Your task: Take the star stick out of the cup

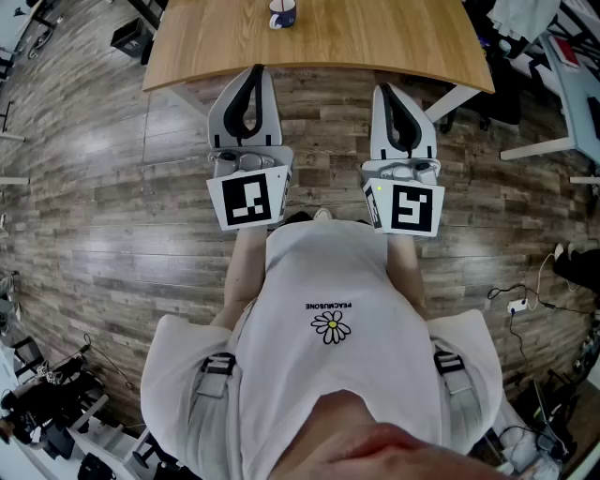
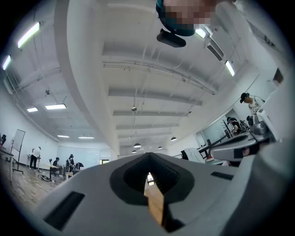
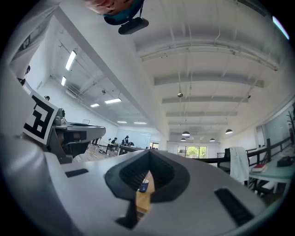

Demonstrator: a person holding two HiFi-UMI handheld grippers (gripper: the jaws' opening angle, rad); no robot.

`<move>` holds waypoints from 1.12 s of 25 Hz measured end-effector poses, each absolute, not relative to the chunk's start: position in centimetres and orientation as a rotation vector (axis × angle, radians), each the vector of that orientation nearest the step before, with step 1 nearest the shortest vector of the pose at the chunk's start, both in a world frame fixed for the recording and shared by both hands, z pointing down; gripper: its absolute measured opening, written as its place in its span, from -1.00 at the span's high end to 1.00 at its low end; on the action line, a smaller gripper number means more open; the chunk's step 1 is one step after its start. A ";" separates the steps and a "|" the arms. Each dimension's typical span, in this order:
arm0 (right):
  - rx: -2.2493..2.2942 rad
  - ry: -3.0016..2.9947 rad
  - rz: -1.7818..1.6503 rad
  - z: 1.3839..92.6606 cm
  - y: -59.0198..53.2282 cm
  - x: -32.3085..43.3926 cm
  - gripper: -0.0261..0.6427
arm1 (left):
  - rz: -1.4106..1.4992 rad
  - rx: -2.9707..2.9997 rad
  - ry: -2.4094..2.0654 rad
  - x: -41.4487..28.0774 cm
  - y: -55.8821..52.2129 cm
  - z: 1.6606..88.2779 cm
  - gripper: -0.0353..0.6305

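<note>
A small blue-and-white cup [image 1: 283,14] stands on the far side of the wooden table [image 1: 375,47], at the top of the head view. A pale bit shows at its left rim; the star stick is too small to make out. My left gripper [image 1: 254,71] and right gripper [image 1: 386,91] are held side by side over the floor at the table's near edge, well short of the cup. Both are shut with nothing between the jaws. In the right gripper view the cup [image 3: 144,185] peeks through the slot behind the shut right gripper [image 3: 148,154]. The left gripper [image 2: 148,156] points up toward the ceiling.
Wood-plank floor [image 1: 112,234] lies under both grippers. White table legs [image 1: 450,98] stand beneath the tabletop. Another desk [image 1: 572,75] and a dark chair [image 1: 502,84] are at the right, with cables [image 1: 520,305] on the floor. People [image 2: 34,156] stand far off in the room.
</note>
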State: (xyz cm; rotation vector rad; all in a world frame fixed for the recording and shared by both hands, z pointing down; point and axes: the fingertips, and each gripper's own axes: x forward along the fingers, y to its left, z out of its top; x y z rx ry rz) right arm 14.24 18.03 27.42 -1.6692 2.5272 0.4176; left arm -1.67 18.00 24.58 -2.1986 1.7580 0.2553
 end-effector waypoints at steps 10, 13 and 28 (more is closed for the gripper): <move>-1.654 2.551 0.408 27.9 17.4 14.0 0.90 | 0.214 -2.200 1.763 -2.4 17.1 25.8 0.85; -1.622 2.562 0.370 28.1 17.2 14.2 0.90 | 0.210 -2.205 1.764 -2.1 17.1 25.9 0.85; -1.489 2.705 0.256 32.5 11.8 10.6 0.90 | 0.243 -2.250 1.837 -5.2 11.8 29.6 0.85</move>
